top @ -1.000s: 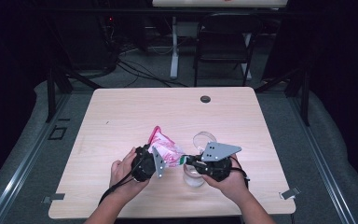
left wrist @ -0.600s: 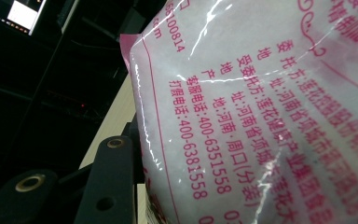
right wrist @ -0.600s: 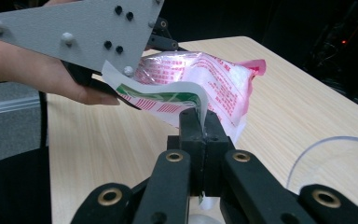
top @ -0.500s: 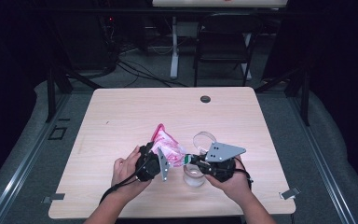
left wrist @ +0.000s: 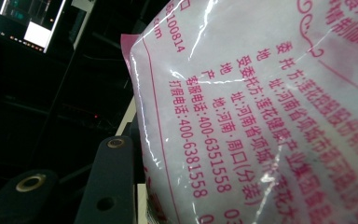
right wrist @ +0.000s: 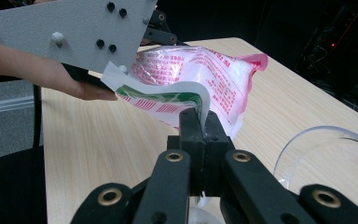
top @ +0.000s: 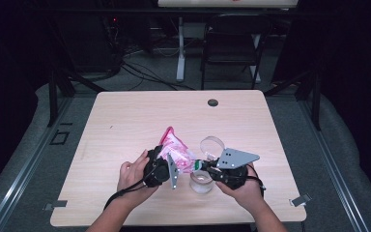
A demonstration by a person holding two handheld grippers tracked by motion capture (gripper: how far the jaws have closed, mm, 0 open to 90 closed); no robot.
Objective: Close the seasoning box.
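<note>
Nearest me, my right gripper (right wrist: 199, 122) has its jaws fully pinched on the torn top edge of the pink-printed plastic bag (right wrist: 200, 74). My left gripper (top: 166, 166) clamps the bag's body at mid width; print crowds its camera. The bag hangs tilted above the wooden table (top: 125, 121), between both hands, just beside and above the clear glass bowl (top: 202, 182). A second clear container (top: 212, 145) sits just behind. Step in hand, I judge: opening the bag over the bowl. Next move calls for pulling the edge apart, then tipping gently.
</note>
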